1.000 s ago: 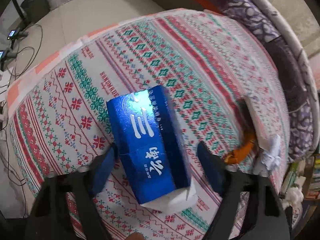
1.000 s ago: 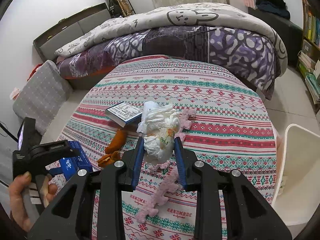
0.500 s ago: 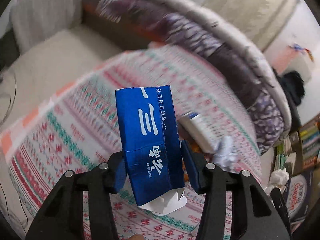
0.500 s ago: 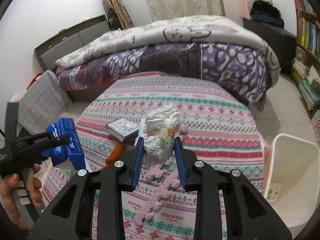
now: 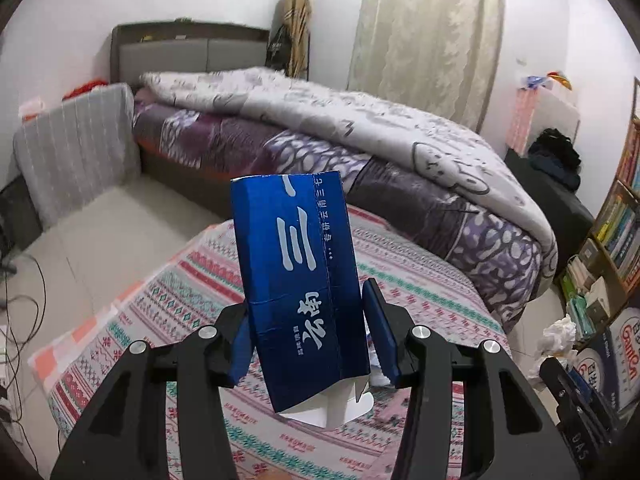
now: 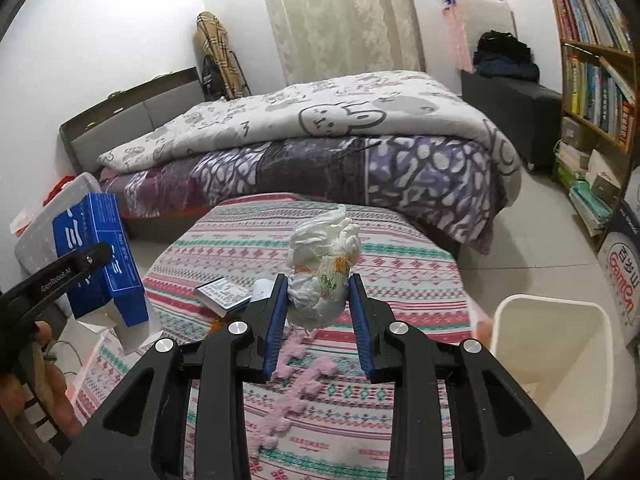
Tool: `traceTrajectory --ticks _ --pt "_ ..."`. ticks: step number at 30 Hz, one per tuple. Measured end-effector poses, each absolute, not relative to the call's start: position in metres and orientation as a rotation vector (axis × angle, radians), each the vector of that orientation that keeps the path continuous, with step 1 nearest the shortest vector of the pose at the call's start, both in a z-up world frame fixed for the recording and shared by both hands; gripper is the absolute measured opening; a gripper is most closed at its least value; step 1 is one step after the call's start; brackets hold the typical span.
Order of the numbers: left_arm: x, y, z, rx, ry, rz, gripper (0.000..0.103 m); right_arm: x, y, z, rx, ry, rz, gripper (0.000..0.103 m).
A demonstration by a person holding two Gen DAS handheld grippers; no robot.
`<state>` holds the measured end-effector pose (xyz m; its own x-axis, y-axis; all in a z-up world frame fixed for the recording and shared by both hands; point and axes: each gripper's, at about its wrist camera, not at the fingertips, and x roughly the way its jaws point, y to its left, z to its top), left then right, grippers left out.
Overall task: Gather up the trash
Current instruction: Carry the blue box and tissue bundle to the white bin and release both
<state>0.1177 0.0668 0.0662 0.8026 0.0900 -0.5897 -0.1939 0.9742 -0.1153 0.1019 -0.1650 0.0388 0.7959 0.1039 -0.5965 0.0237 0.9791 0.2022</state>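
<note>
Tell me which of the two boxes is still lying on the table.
The small white-topped box with dark edges, lying flat on the patterned tablecloth. The other, a tall blue box, is held up off the table in the left gripper.

One blue carton [image 5: 298, 280], one crumpled white wad [image 6: 322, 276], one small box [image 6: 223, 295], one white bin [image 6: 548, 364], two hand-held grippers [image 6: 319, 320].

Glowing evenly under soft indoor light, no harsh shadows. Bending strongly at the fisheye edges, darkening into black corners. Showing faint sheen on the blue box [image 5: 298, 280]. Staying mostly sharp, softening slightly toward the bed [image 6: 320, 136] behind.
</note>
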Motion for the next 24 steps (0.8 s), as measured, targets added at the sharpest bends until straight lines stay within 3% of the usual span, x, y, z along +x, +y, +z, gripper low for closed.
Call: traceTrajectory --ticks 24 --pt "0.108 -0.078 0.066 -0.058 0.606 -0.077 0.049 0.066 -0.29 0.042 0.286 0.669 -0.217 0.03"
